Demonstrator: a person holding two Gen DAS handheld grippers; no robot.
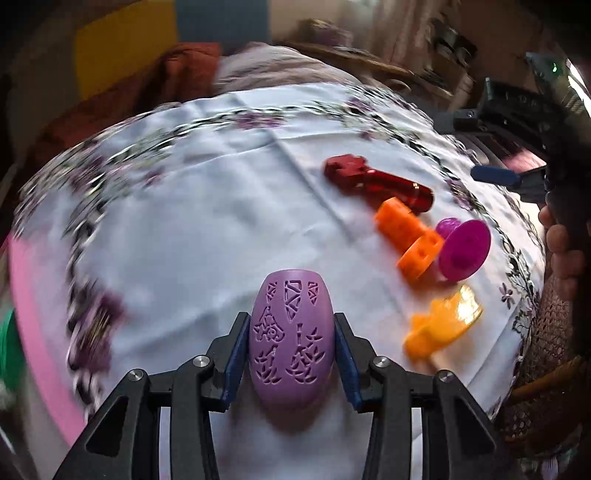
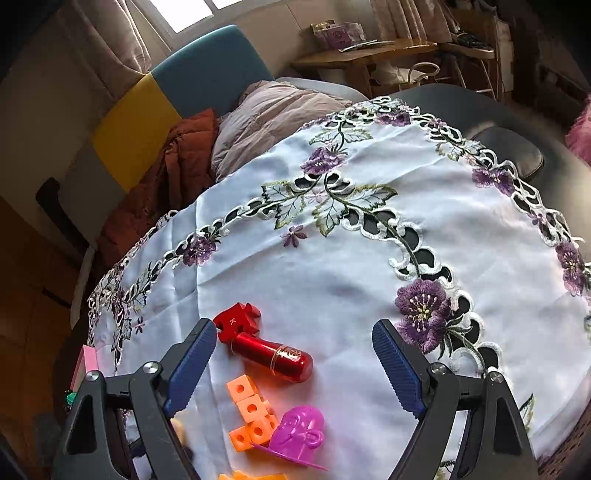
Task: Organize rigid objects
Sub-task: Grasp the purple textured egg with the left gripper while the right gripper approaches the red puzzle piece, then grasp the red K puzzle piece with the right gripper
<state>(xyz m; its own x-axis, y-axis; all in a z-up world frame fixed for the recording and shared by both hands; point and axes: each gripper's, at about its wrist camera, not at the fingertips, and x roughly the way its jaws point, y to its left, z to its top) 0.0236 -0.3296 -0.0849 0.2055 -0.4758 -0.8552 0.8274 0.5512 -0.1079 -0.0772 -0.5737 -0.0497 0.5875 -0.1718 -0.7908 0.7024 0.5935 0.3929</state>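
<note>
Your left gripper (image 1: 291, 354): clamped on the lilac egg (image 1: 291, 343) | your right gripper (image 2: 293, 362): jaws apart above the red cylinder (image 2: 269, 350)

Bright window (image 2: 192, 11), curtains (image 2: 110, 40), wooden shelf (image 2: 369, 51), embroidered tablecloth (image 2: 332, 266)

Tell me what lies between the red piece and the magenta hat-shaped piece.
The orange block piece lies between the red piece and the magenta hat-shaped piece; both wrist views show it.

Motion smears the tablecloth (image 1: 155, 229); the frame's bottom edge crops the yellow-orange piece (image 2: 251, 476).
</note>
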